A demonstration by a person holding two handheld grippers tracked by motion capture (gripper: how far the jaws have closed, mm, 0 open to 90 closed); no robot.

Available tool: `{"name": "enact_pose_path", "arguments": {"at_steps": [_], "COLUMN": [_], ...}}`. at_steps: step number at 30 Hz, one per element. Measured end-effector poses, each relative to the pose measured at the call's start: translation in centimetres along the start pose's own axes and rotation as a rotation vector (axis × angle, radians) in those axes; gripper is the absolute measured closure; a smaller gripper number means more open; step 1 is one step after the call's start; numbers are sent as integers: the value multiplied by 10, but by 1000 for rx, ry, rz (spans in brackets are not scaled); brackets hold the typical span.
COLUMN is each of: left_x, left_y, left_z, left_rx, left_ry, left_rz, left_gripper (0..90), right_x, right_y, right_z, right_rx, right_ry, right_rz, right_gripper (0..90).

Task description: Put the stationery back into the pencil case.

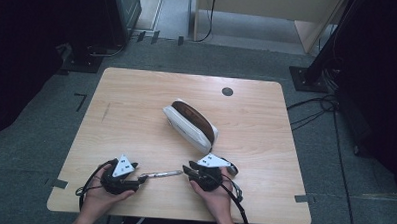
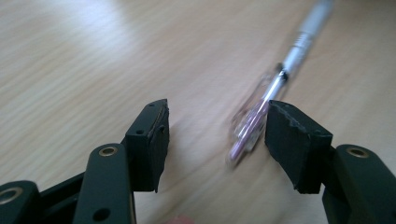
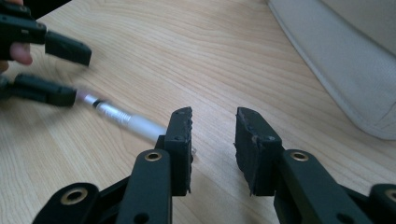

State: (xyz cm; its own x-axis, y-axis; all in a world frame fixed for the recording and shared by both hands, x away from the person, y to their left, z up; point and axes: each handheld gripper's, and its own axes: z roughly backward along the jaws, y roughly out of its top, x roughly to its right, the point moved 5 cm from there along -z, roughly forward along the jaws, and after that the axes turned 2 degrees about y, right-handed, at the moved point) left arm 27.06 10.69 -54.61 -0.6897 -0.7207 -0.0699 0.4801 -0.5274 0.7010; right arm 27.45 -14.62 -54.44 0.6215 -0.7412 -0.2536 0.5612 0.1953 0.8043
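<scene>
In the high view, a wooden desk [image 1: 136,105] carries a white pencil case [image 1: 186,126] with a brown opening along its top, lying slantwise near the middle. At the near edge, 2 hands each hold a tool: the left tool [image 1: 138,177] sits at near left and the right tool [image 1: 185,170] at near right, their tips turned toward each other. A silver pen [image 1: 160,174] lies flat on the desk between them, nearly level from left to right, with one end at each tool's tip. In the left gripper view, the left tool [image 2: 217,135] stands open, its 2 black jaws well apart; the pen's [image 2: 285,70] clear, pinkish end lies in the gap, just beside the right-hand jaw, blurred, and no pad presses on it. In the right gripper view, the right tool [image 3: 214,140] is also open, with bare wood showing in the narrow gap between the jaws. The pen [image 3: 126,121] runs away to the left from just outside the left-hand jaw, and whether it touches that jaw is unclear. Its far end reaches the left tool [image 3: 70,72] at far left. The pencil case's [image 3: 336,65] pale side fills the far right corner.
</scene>
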Motion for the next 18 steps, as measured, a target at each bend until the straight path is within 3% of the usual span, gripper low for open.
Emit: {"name": "enact_pose_path", "arguments": {"at_steps": [6, 12, 18], "left_x": [-10, -17, -31], "left_y": [0, -1, -4], "left_z": [-4, -7, -6], "left_rx": [18, 19, 20], "left_ry": [93, 111, 188], "left_rz": [81, 148, 220], "left_gripper": [413, 344, 318], "right_x": [1, -1, -4], "right_y": [-4, -6, -4], "right_z": [-3, -3, -9], "right_rx": [-16, -40, -77], "right_ry": [16, 46, 62], "right_rz": [-1, 13, 58], "right_gripper": [625, 604, 597]}}
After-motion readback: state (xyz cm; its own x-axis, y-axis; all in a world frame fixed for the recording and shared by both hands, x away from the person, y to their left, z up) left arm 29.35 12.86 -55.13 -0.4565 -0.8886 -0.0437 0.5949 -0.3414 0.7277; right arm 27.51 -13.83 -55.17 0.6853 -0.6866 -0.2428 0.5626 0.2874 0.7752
